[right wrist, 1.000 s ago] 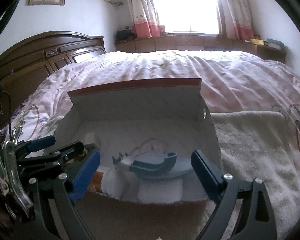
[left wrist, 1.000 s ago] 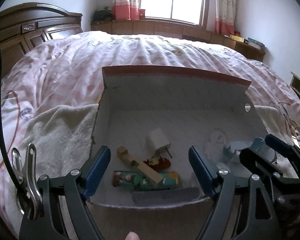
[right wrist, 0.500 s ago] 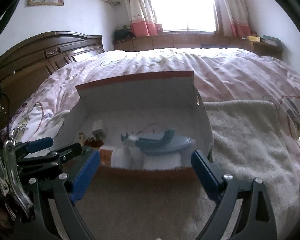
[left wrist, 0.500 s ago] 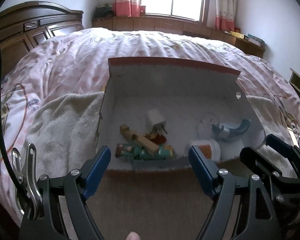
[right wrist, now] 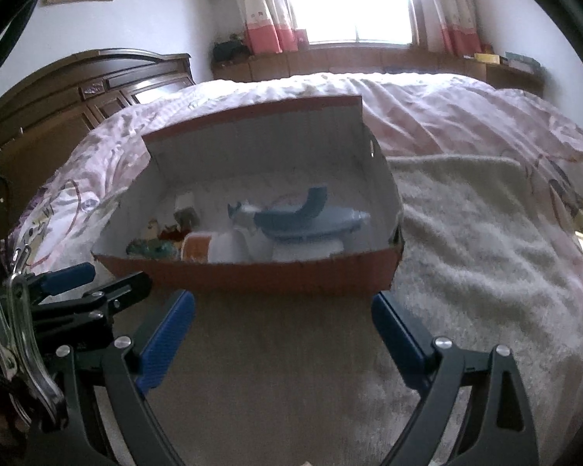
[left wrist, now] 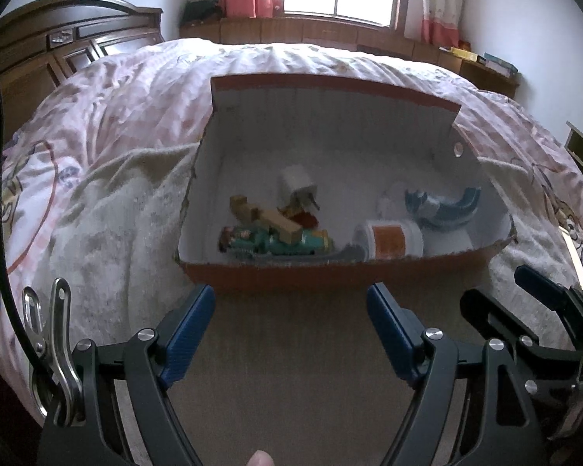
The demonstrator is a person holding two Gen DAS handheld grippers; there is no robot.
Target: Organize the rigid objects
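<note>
An open cardboard box (left wrist: 330, 275) with a white inside sits on the bed; it also shows in the right wrist view (right wrist: 276, 275). Inside lie a white charger plug (left wrist: 296, 188), a wooden block piece (left wrist: 268, 217), a green toy figure (left wrist: 276, 241), a white jar with an orange label (left wrist: 390, 239) and a blue and white curved tool (left wrist: 441, 209), which the right wrist view (right wrist: 303, 215) also shows. My left gripper (left wrist: 291, 322) is open and empty, short of the box's near wall. My right gripper (right wrist: 283, 330) is open and empty beside it.
The box rests on a cream fleece towel (right wrist: 466, 233) over a pink quilt (left wrist: 136, 89). A flat brown surface (left wrist: 291, 369) lies under both grippers. A dark wooden headboard (right wrist: 77, 93) stands at the left, a window (right wrist: 349, 0) at the back.
Both grippers have pulled back from inside the box to short of its near wall. The box contents have not moved. Both stay open.
</note>
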